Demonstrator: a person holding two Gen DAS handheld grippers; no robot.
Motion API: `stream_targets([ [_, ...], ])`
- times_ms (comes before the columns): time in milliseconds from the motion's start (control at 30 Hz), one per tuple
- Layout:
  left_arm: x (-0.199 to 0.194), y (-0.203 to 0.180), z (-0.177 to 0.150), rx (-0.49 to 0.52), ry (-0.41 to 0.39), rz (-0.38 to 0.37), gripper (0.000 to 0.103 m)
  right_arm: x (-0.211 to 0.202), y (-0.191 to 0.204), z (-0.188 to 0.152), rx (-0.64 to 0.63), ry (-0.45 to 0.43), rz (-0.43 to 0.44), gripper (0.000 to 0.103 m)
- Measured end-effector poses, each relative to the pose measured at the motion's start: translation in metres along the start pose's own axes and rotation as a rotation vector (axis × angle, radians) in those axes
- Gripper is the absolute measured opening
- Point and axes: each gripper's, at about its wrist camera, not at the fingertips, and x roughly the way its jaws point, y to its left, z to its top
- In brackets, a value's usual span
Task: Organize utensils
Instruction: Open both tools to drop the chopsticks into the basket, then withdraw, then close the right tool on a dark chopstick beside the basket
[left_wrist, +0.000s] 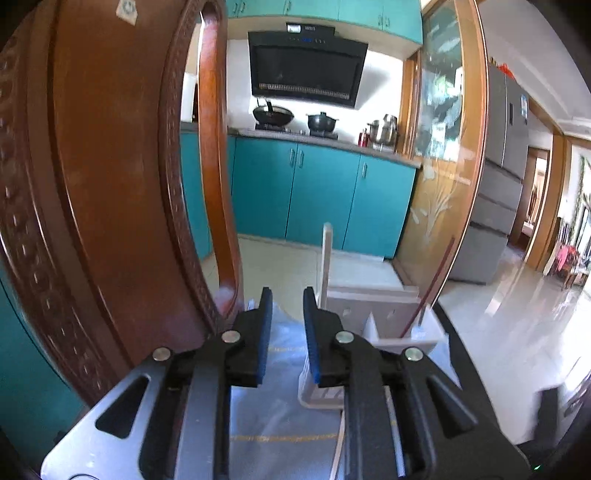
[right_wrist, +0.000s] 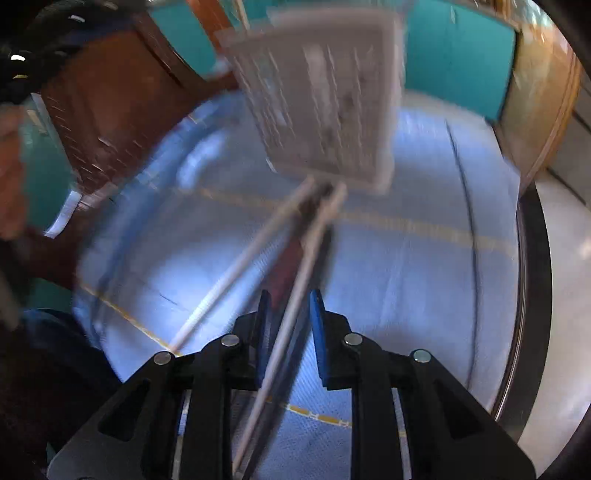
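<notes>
A white slotted utensil holder (left_wrist: 384, 317) stands on the blue tablecloth (left_wrist: 280, 406), just ahead and right of my left gripper (left_wrist: 287, 295). A dark red chopstick (left_wrist: 428, 291) leans in its right compartment. My left gripper is open and empty. In the blurred right wrist view the holder (right_wrist: 325, 107) lies ahead. Two pale chopsticks (right_wrist: 258, 251) and a dark red one (right_wrist: 291, 251) lie on the cloth pointing toward it. My right gripper (right_wrist: 290, 299) is open, its jaws on either side of one pale chopstick (right_wrist: 295, 314); I cannot tell if they touch it.
A carved wooden chair back (left_wrist: 110, 184) stands close on the left of the table. The round table's dark rim (right_wrist: 532, 295) curves on the right. Teal kitchen cabinets (left_wrist: 314, 192) and a glass door (left_wrist: 443, 147) are beyond.
</notes>
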Motion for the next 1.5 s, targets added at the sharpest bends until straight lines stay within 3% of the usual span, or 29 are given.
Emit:
stream_targets([
  [67, 0.004, -0.001, -0.011, 0.015, 0.035, 0.008, 0.021, 0.012, -0.005, -0.002, 0.033, 0.047, -0.005, 0.022],
  [300, 0.011, 0.006, -0.028, -0.004, 0.119, -0.016, 0.028, 0.017, -0.013, 0.001, 0.06, 0.056, -0.015, 0.022],
  [467, 0.018, 0.0, -0.042, 0.037, 0.181, -0.005, 0.035, 0.023, -0.002, -0.001, 0.016, 0.053, -0.057, 0.022],
  [567, 0.02, -0.002, -0.048, 0.059, 0.208, -0.005, 0.038, 0.023, -0.001, -0.001, 0.024, 0.041, -0.06, 0.016],
  [967, 0.025, -0.005, -0.065, 0.082, 0.29, -0.009, 0.043, 0.019, -0.051, 0.011, 0.244, -0.012, -0.047, 0.013],
  [1233, 0.032, -0.004, -0.073, 0.09, 0.343, -0.003, 0.047, 0.013, -0.046, 0.009, 0.184, -0.011, -0.086, 0.013],
  [1400, 0.04, -0.001, -0.079, 0.091, 0.383, 0.005, 0.05, 0.017, -0.032, 0.009, 0.09, 0.001, -0.174, 0.013],
  [1500, 0.042, -0.003, -0.082, 0.1, 0.395, 0.014, 0.053, 0.017, -0.033, 0.007, 0.091, 0.009, -0.168, 0.013],
])
